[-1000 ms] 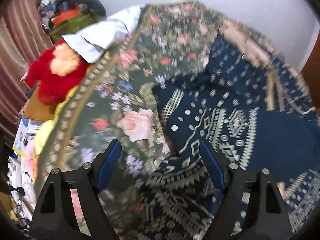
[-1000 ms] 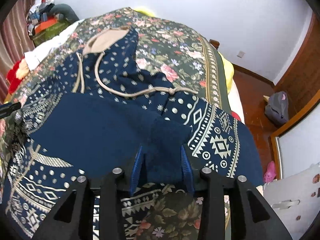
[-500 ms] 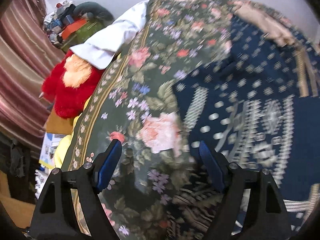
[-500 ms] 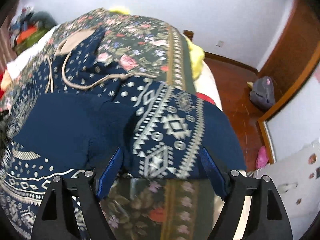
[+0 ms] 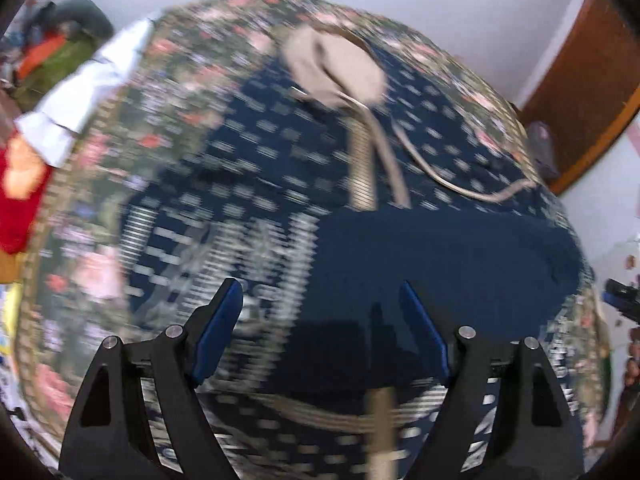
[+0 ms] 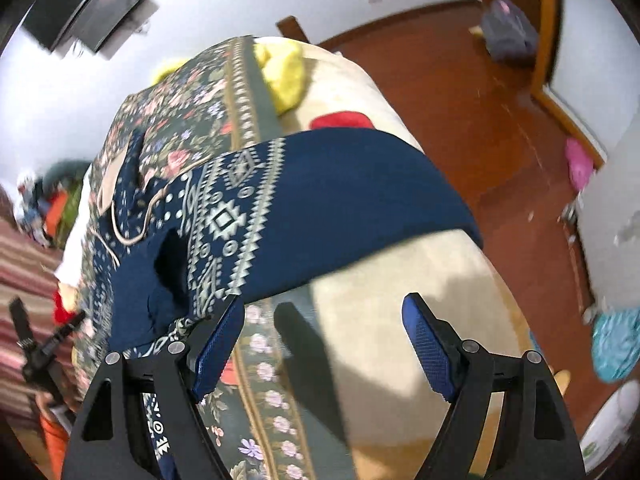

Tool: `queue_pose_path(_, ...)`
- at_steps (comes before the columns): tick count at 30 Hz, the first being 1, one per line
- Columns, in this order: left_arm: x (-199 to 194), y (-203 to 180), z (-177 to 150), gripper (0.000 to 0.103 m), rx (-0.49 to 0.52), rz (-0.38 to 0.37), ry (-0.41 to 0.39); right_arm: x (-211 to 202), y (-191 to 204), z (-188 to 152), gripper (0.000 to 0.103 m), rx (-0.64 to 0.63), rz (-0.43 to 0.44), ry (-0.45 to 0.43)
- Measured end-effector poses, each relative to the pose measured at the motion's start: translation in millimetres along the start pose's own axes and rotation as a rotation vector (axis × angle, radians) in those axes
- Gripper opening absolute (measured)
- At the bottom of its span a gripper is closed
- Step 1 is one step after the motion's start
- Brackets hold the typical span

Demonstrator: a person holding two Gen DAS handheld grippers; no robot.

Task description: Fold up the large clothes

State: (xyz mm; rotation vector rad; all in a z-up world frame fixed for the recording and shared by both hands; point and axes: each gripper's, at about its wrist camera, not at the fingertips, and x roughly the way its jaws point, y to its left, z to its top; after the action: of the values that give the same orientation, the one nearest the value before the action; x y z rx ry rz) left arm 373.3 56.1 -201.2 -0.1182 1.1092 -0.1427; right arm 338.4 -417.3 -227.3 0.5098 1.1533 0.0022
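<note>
Released, right gripper [image 6: 324,336] just opened, empty like left gripper [image 5: 322,320]; hoodie [image 5: 400,248] blurred.

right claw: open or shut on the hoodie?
Open. Its jaws have just been opening, and the right claw now stands wide with nothing between the pads; the hoodie lies on the bed beyond it.

Black gripper [image 6: 324,320] frame, blue textured pads [image 6: 430,346], silver screws.
</note>
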Motion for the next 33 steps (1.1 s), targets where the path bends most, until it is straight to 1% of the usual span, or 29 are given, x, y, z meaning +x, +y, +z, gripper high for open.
queue_pose_path(2,13,-15,-2,0.080,0.000,-0.046,0.040,7,-11,4,0.080,0.051,0.044,0.017)
queue_pose_path(4,26,-30,-2,0.080,0.000,-0.075,0.074,14,-19,9,0.080,0.099,0.079,0.020)
queue_pose_path(8,42,-51,-4,0.080,0.008,-0.091,0.111,29,-30,20,0.080,0.159,0.135,0.029)
queue_pose_path(9,48,-57,-4,0.080,0.014,-0.081,0.115,33,-33,23,0.080,0.176,0.148,0.029)
queue_pose_path(12,52,-67,-3,0.081,0.052,-0.051,0.079,46,-37,34,0.079,0.210,0.168,0.018)
queue_pose_path(15,57,-71,-2,0.083,0.049,-0.062,0.064,58,-42,45,0.078,0.251,0.173,0.006)
queue_pose_path(17,60,-67,0,0.084,0.040,-0.072,0.059,64,-43,54,0.073,0.268,0.162,-0.015)
queue_pose_path(19,65,-69,4,0.084,0.029,-0.080,0.053,68,-41,61,0.054,0.263,0.115,-0.038)
queue_pose_path(20,67,-69,6,0.084,0.029,-0.080,0.050,70,-39,65,0.050,0.255,0.087,-0.055)
queue_pose_path(22,68,-68,7,0.084,0.034,-0.078,0.045,69,-33,69,0.032,0.232,0.043,-0.092)
queue_pose_path(23,66,-66,6,0.084,0.036,-0.077,0.043,66,-29,71,0.027,0.211,0.020,-0.113)
queue_pose_path(24,65,-66,6,0.084,0.039,-0.076,0.042,63,-26,71,0.017,0.184,0.007,-0.124)
queue_pose_path(25,62,-64,5,0.083,0.038,-0.076,0.041,58,-20,73,0.013,0.145,-0.003,-0.136)
queue_pose_path(26,59,-62,5,0.082,0.034,-0.075,0.039,52,-14,73,0.012,0.121,-0.006,-0.149)
queue_pose_path(27,54,-57,3,0.081,0.031,-0.076,0.036,40,-5,72,0.009,0.086,0.014,-0.178)
queue_pose_path(29,46,-49,2,0.081,0.024,-0.079,0.024,21,11,71,0.007,0.036,0.049,-0.224)
queue_pose_path(32,33,-38,1,0.080,0.013,-0.075,-0.003,-19,52,71,0.007,-0.069,0.084,-0.315)
queue_pose_path(33,25,-33,0,0.078,0.007,-0.081,-0.020,-29,65,72,0.007,-0.092,0.101,-0.329)
